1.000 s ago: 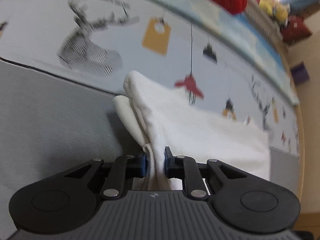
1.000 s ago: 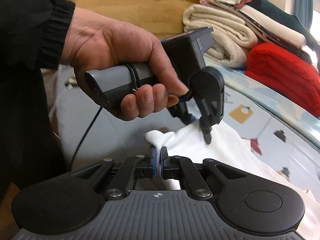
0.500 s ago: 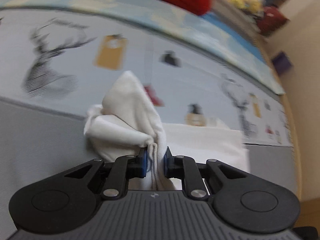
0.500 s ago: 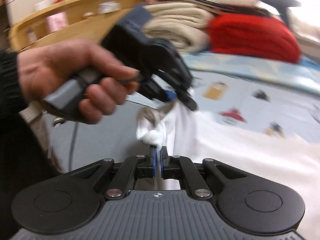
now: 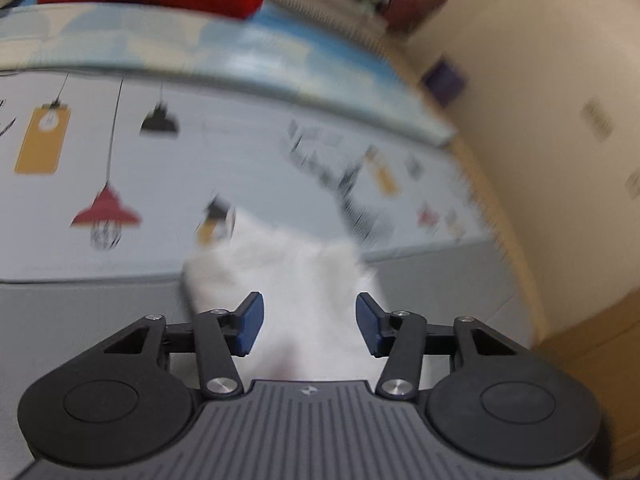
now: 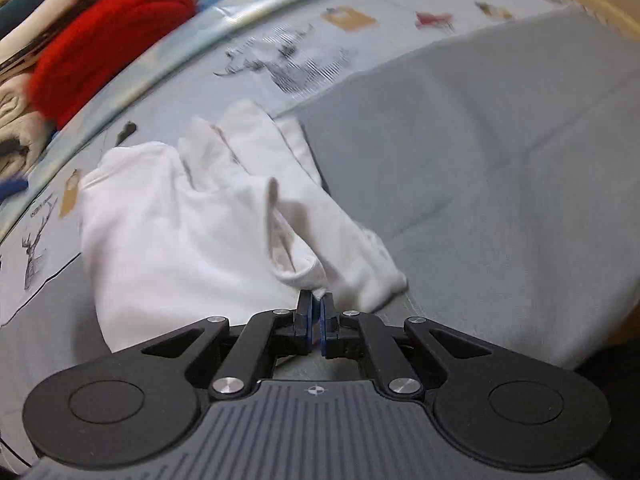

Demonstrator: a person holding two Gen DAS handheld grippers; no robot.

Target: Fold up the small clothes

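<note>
Letting go with my left gripper (image 5: 308, 326): its jaws are opening, and the white garment (image 5: 296, 280) they pinched a moment ago now lies loose between the pads, just ahead on the grey bedcover (image 5: 80, 312). My right gripper (image 6: 316, 314) stays clenched on a corner of the same garment (image 6: 180, 216), which spreads left of it. That fold looks laid; the right corner goes next, I judge.

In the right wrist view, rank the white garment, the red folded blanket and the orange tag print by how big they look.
1. white garment, largest by far
2. red folded blanket, though it lies farther back, so its true size is unsure
3. orange tag print, smallest
</note>
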